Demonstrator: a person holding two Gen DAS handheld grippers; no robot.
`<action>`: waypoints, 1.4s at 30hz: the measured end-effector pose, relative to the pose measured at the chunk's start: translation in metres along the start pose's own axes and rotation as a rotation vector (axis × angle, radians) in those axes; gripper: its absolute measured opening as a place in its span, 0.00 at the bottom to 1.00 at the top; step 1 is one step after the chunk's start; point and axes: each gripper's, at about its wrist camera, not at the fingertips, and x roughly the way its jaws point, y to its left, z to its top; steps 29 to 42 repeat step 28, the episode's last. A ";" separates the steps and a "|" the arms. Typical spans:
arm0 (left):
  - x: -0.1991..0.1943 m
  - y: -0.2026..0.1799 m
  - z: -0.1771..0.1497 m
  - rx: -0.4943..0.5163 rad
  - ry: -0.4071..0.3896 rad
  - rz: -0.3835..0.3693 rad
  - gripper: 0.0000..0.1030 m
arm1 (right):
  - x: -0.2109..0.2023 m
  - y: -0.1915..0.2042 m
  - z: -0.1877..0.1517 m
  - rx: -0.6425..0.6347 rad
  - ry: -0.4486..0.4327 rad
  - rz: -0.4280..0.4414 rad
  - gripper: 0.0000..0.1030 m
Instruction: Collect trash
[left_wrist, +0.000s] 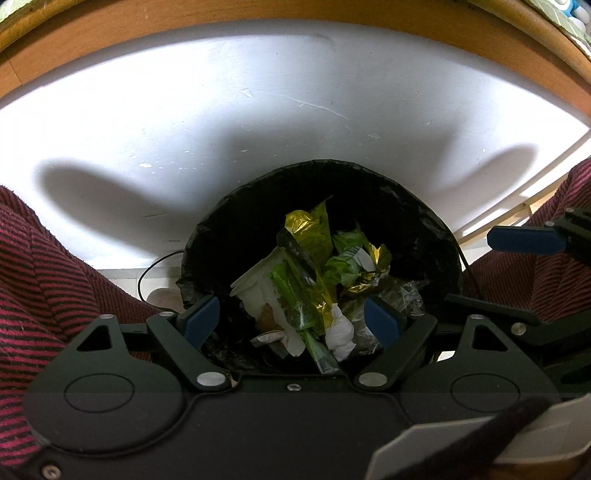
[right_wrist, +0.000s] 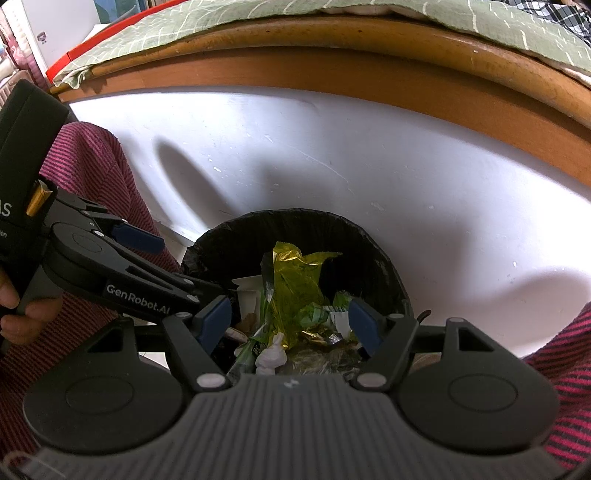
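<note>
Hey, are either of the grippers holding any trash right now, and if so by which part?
Nothing is held. The left gripper and the right gripper are both open, empty, above the black-lined trash bin, with wrappers lying inside it.

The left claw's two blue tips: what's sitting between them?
In the left wrist view, the open left claw frames the black-lined bin, full of gold and green wrappers and crumpled white tissue.

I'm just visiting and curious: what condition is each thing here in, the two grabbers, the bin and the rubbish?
left gripper: open, empty, above the bin.
right gripper: open, empty, above the bin.
bin: upright, lined with a black bag, partly filled.
gold wrapper: crumpled, sticking up from the pile.
white tissue: wadded, lying on the pile.
</note>
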 end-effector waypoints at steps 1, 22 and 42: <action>0.000 0.000 0.000 0.000 0.001 -0.001 0.82 | 0.000 0.000 0.000 0.000 0.000 0.000 0.78; -0.001 0.005 0.003 -0.017 -0.003 -0.012 0.82 | 0.000 -0.003 -0.004 0.006 0.003 0.003 0.78; -0.006 0.008 0.004 -0.012 -0.018 -0.021 0.82 | -0.003 -0.005 -0.003 0.010 -0.006 -0.005 0.78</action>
